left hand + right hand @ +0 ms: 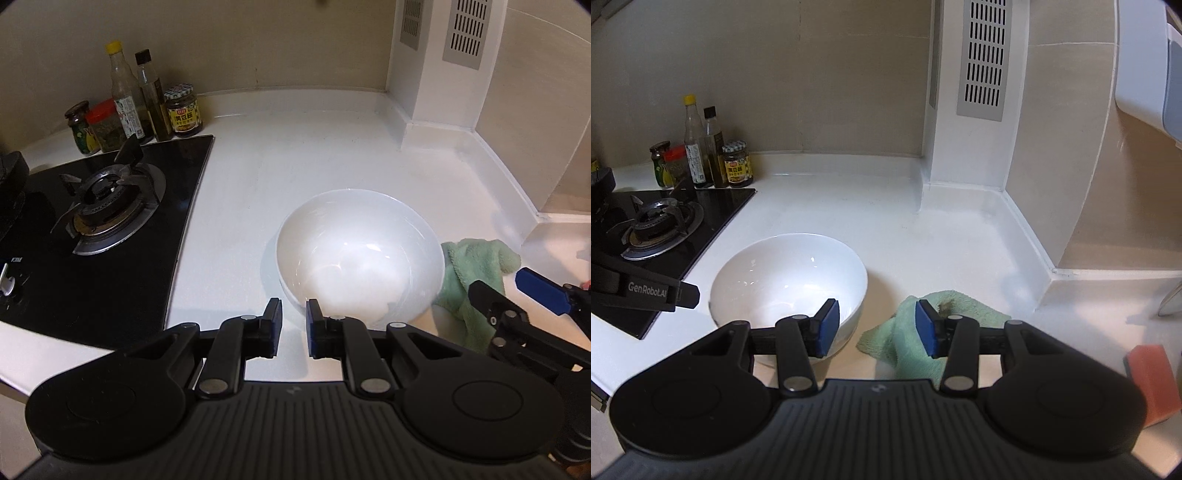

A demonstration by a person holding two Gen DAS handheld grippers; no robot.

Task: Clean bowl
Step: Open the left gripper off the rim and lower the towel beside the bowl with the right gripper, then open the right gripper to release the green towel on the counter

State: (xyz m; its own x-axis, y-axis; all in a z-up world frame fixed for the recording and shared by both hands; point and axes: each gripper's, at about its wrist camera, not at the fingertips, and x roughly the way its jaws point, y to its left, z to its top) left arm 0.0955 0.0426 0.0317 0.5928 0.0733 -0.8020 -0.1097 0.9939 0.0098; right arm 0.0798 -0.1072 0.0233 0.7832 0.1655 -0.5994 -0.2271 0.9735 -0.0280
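A glossy white round bowl (788,291) sits upright on the smooth white counter (849,210), its inside apparently bare, though glare washes it out in the left view. A fluffy green cloth (916,332) lies crumpled just beside it. Only the right view shows the orange sponge (1152,384). The left gripper (294,317) and right gripper (875,328) both stand parted, grasping nothing.

You have a plain white bowl (788,273) on a white table (894,221), a mint-green cloth (916,350) beside it, and a black stove (110,236). Your grippers are black with blue pads (927,328). An orange-pink block, perhaps a sponge (1152,380), sits at the edge. One bottle (122,88) has a yellow cap.
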